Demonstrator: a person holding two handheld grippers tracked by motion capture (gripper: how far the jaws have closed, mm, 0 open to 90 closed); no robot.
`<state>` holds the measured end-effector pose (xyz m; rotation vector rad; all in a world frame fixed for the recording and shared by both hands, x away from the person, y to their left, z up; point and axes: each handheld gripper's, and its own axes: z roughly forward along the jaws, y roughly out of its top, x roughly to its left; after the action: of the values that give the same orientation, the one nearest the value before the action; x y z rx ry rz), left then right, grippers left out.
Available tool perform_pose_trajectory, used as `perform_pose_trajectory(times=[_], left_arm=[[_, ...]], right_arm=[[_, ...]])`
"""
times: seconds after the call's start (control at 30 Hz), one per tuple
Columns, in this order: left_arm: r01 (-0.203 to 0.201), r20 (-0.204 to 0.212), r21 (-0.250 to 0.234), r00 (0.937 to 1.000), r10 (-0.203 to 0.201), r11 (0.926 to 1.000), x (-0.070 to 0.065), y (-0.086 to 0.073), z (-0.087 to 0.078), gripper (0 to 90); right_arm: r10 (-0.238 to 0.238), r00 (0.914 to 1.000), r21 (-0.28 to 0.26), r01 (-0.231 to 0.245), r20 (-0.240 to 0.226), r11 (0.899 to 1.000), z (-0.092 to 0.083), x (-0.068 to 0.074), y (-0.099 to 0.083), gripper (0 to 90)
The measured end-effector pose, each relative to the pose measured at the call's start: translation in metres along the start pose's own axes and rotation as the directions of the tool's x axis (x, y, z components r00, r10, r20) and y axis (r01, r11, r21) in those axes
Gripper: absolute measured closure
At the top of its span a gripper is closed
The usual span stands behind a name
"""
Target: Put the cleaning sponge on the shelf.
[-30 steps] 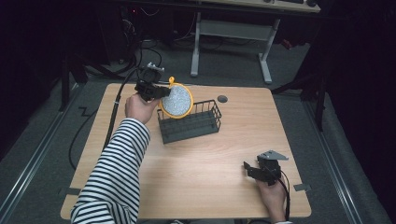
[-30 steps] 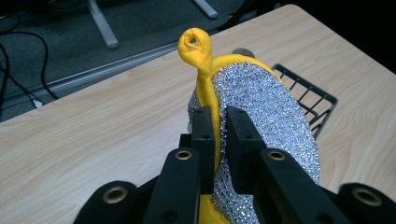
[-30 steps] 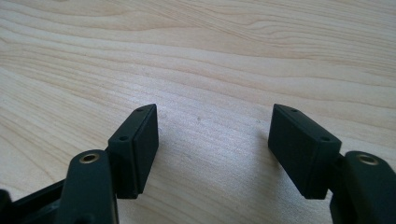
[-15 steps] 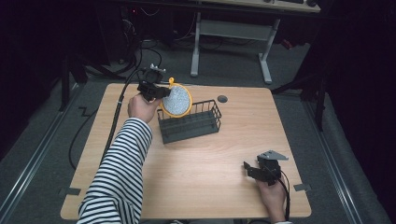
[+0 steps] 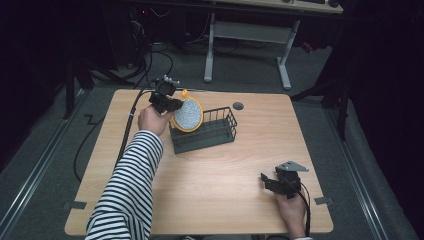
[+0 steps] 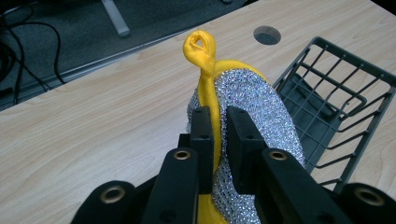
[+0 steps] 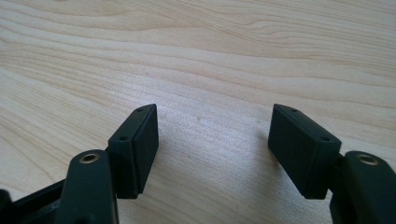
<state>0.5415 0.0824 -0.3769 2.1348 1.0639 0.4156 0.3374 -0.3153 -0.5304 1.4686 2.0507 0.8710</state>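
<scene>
The scrubber's (image 6: 252, 121) lower part is hidden behind the jaws and cut off by the bottom edge.

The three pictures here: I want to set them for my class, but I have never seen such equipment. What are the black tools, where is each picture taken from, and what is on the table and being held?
A person sits at a wooden table and holds a hand tool in each hand. Each tool is a gripper with two black jaws, and each carries its own small camera.

The high view looks down from above the person's side. The other two look along each gripper's own jaws.

The left gripper, in the hand with the striped sleeve, is shut on the yellow rim of a round scrubbing pad with silvery mesh and a yellow loop on top. It holds the pad upright at the end of a dark wire basket.

The right gripper is open with nothing between its jaws, low over bare wood.
</scene>
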Motion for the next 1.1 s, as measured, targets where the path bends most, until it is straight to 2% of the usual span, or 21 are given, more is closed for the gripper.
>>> perform_pose_trajectory(times=[0.53,0.87,1.1], left_arm=[[-0.029,0.024,0.020,0.9993,0.029,0.9994,-0.010,-0.008,0.010,80.5],[-0.035,0.039,0.058,0.9987,0.033,0.9977,-0.017,-0.013,0.016,79.1],[0.001,0.047,0.056,0.9989,-0.003,0.9984,-0.014,-0.015,0.014,73.5]], right_arm=[[-0.001,1.0000,0.000,0.001,-0.001,1.000,0.000,0.000,0.000,33.1],[-0.002,1.0000,0.000,0.002,-0.001,1.000,0.000,0.000,0.000,33.1],[-0.002,1.0000,0.000,0.002,-0.001,1.000,0.000,0.000,0.000,33.1]])
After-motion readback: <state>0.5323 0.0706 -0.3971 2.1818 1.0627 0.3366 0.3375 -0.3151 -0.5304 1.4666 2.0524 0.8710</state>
